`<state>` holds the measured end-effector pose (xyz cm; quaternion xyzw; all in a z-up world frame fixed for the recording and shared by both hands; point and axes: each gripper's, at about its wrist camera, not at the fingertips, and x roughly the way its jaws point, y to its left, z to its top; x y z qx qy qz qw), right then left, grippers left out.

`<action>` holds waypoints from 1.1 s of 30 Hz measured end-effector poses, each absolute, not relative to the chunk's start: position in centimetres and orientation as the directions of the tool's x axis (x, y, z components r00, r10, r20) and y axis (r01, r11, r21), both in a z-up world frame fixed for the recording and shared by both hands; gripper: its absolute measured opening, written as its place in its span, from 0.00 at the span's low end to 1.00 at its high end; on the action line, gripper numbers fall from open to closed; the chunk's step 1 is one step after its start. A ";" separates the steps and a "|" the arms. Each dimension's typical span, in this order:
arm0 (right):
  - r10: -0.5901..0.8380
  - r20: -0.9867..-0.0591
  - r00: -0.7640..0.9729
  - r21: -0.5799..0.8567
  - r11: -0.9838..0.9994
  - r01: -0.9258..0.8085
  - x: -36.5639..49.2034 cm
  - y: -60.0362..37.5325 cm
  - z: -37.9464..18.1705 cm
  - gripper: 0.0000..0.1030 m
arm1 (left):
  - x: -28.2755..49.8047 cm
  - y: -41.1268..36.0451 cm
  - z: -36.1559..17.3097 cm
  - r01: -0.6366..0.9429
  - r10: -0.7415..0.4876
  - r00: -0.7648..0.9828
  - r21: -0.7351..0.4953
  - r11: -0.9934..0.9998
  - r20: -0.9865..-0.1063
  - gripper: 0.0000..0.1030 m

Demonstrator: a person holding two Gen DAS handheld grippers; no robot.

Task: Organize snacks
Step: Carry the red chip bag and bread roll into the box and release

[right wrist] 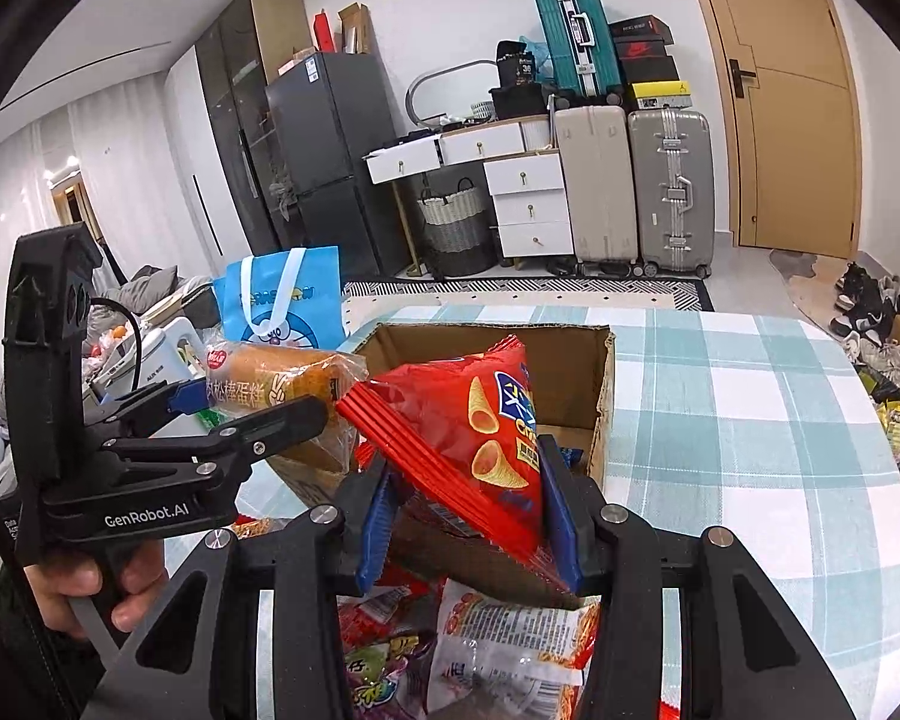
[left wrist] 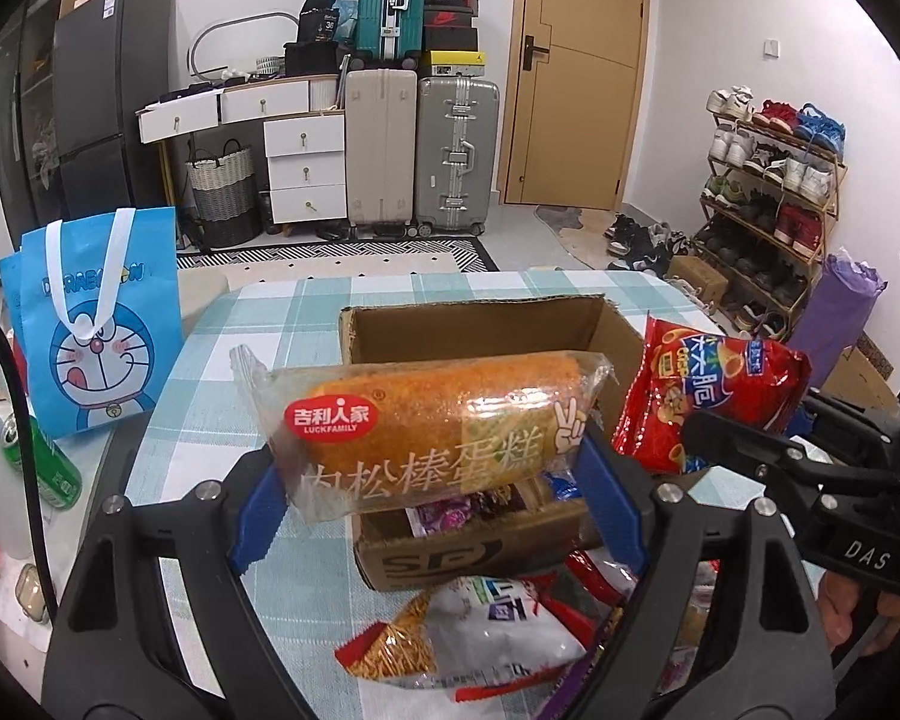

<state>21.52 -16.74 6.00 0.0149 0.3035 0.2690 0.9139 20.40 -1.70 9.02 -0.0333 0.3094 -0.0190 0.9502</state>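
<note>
1. The open brown cardboard box point(left wrist: 480, 324) stands on the table under a teal-and-white checked cloth point(left wrist: 306, 300); everything below is placed against that box.
2. The left gripper point(left wrist: 432, 480) clamps a clear-wrapped orange meat-floss cake roll point(left wrist: 426, 420) between its blue pads point(left wrist: 264, 504); the roll lies crosswise, lifted above the box's near edge.
3. The right gripper point(right wrist: 468, 516) pinches a red bag of cone-shaped corn crisps point(right wrist: 474, 420) by its lower part; the bag tilts upward over the box's opening, its crimped seam pointing left.
4. In the left wrist view the same red bag point(left wrist: 714, 396) hangs at the box's right side, just beside the cake roll; in the right wrist view the roll point(right wrist: 282, 378) sits at the box's left wall.
5. Inside the box, a purple wrapper point(left wrist: 444, 516) and other small packets show beneath the roll.
6. Before the box's near wall lies a loose heap of snack packets point(left wrist: 486, 618); a white-and-red noodle-snack bag point(right wrist: 510, 630) tops it.
7. Left of the box stands a blue cartoon-cat tote bag point(left wrist: 96, 324); a green drink can point(left wrist: 48, 462) lies nearer the camera than the tote.
</note>
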 end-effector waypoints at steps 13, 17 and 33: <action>0.482 -0.583 0.654 0.185 0.863 -0.471 23.5 -16.0 5.0 0.43 | 22.8 -1.6 6.9 -0.013 -0.020 0.786 -0.048 0.999 -0.618 0.81; 0.475 -0.592 0.651 0.182 0.866 -0.466 24.1 -15.9 4.6 0.43 | 23.4 -1.6 6.2 -0.021 -0.015 0.773 -0.048 0.999 -0.634 0.81; 0.418 -0.585 0.695 0.121 0.892 -0.436 21.8 -18.1 5.6 0.93 | 21.0 -0.2 7.8 -0.025 -0.035 0.788 -0.089 0.996 -0.615 0.99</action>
